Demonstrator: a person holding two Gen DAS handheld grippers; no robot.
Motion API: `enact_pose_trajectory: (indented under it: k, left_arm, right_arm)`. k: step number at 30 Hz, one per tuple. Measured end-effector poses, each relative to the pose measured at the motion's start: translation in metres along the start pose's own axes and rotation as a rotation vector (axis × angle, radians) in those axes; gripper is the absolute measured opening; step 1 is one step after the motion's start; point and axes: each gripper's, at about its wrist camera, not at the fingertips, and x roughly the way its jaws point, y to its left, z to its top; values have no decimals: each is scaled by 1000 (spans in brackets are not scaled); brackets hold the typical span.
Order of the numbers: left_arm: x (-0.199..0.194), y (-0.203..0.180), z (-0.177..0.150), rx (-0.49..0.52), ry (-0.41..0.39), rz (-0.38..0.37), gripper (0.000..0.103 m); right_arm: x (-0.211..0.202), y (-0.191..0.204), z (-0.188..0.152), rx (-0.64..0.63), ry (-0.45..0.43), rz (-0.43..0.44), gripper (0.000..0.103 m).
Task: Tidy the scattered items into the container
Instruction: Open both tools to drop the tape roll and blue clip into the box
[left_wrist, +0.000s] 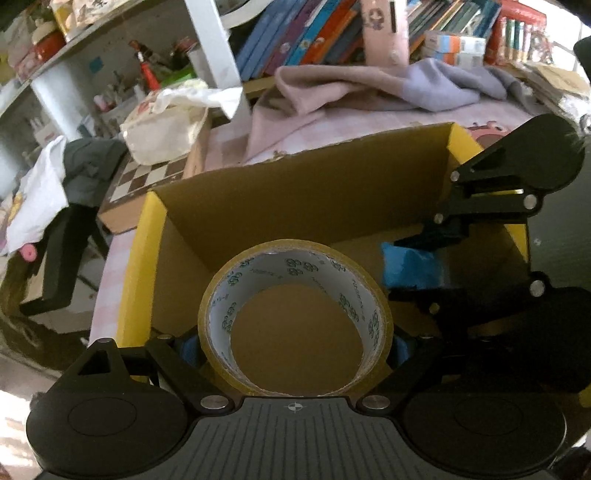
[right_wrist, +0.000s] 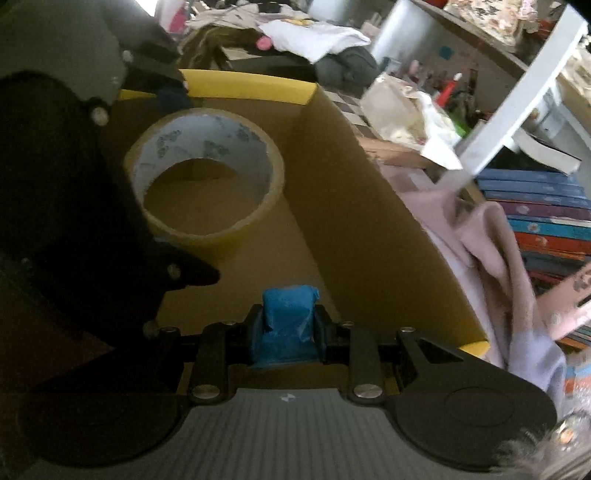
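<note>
In the left wrist view, the left gripper (left_wrist: 295, 343) holds a wide roll of brownish-yellow packing tape with a white printed core (left_wrist: 295, 325). Its jaws stand far apart, and the blue pads press on the two sides of the roll, so the wide opening is a grip on a wide thing. The roll hangs over the open brown cardboard box with yellow outer edges (left_wrist: 295, 199), above its floor. The right gripper (left_wrist: 417, 264) comes in from the right side with a small blue object (left_wrist: 410, 267) between its jaws, also over the box. The floor of the box that I can see is bare. Behind the box a pink and lilac cloth (left_wrist: 369, 88) lies on the checked desk cover.

In the right wrist view, the right gripper (right_wrist: 286, 332) has its jaws almost closed on the small blue object wrapped in crinkled blue tape (right_wrist: 288, 321); I cannot tell what is inside. It hangs inside the rim of the box (right_wrist: 251, 86), near one corner. The tape roll (right_wrist: 205, 171) is further in, with the left gripper (right_wrist: 173, 162) dark around it.

My judgement: both things are brought over the container but not yet released, so the letting go is left. I cannot see if more scattered items wait on the desk.
</note>
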Motion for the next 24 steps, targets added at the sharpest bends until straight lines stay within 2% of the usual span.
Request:
enact_pose_trajectory:
  k: [3, 5, 6, 7, 10, 15, 24]
  left_arm:
    - [0, 0, 2, -4, -2, 35, 95]
    - [-3, -1, 3, -6, -17, 61, 98]
    - [-5, -1, 4, -6, -23, 65, 99]
    - [-7, -2, 5, -5, -27, 67, 99]
    - [-22, -6, 5, 4, -61, 68, 99]
    - [-61, -17, 0, 20, -173, 91, 102]
    - [-143, -30, -34, -46, -362, 108, 103]
  right_arm:
    - [-1, -1, 1, -2, -15, 13, 27]
    - [-3, 0, 2, -16, -30, -9, 44]
    - [-5, 0, 2, -22, -41, -18, 59]
    - [-8, 0, 2, -27, -46, -27, 67]
    - [-17, -2, 1, -20, -64, -31, 68]
    - [-56, 1, -4, 5, -144, -77, 71]
    - [-149, 24, -22, 149, -336, -233, 76]
